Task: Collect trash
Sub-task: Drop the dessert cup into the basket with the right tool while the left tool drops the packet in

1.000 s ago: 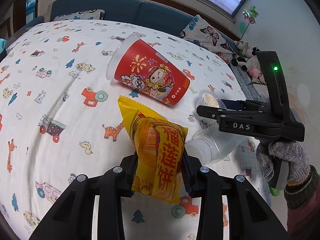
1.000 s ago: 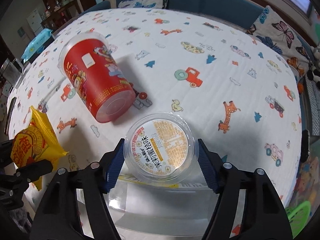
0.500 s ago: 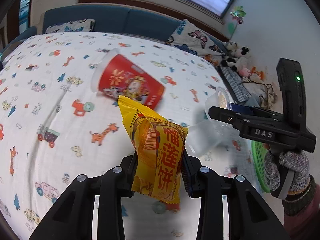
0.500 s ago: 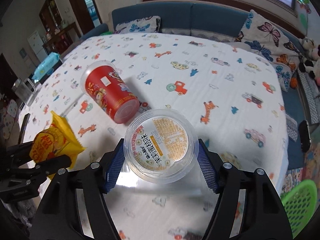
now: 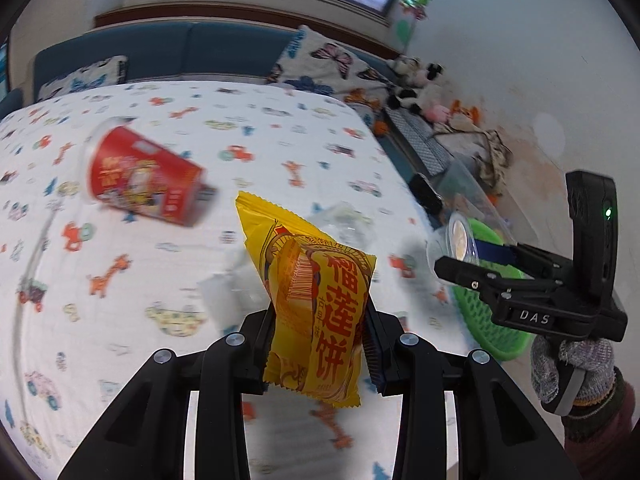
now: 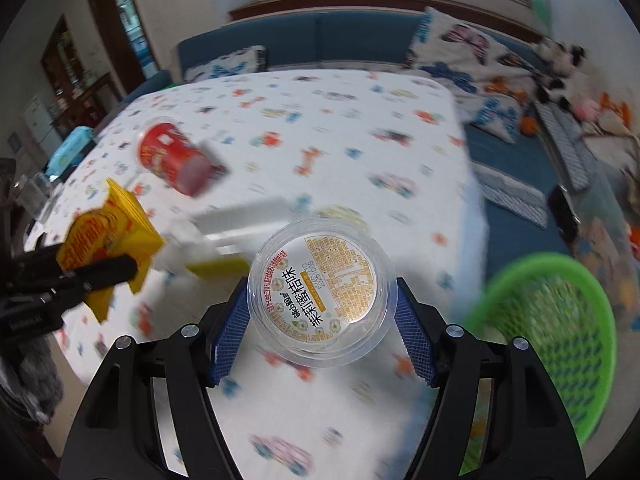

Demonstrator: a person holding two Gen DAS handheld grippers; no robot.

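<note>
My left gripper (image 5: 318, 344) is shut on a yellow snack packet (image 5: 316, 304) and holds it above the bed; the packet also shows in the right wrist view (image 6: 104, 236). My right gripper (image 6: 320, 320) is shut on a clear plastic cup with a printed lid (image 6: 320, 292), held in the air; the cup also shows in the left wrist view (image 5: 456, 240). A red paper cup (image 5: 144, 178) lies on its side on the cartoon-print sheet (image 5: 200, 248). A green basket (image 6: 560, 328) stands on the floor to the right of the bed.
A blue sofa (image 5: 160, 52) with butterfly cushions (image 5: 328, 60) runs along the far side. Soft toys (image 5: 416, 80) and clutter lie at the right wall. A cabinet (image 6: 68, 84) stands at the far left.
Both grippers have lifted and pulled back to the right with their loads. The red cup looks farther away, and the green basket has come into view.
</note>
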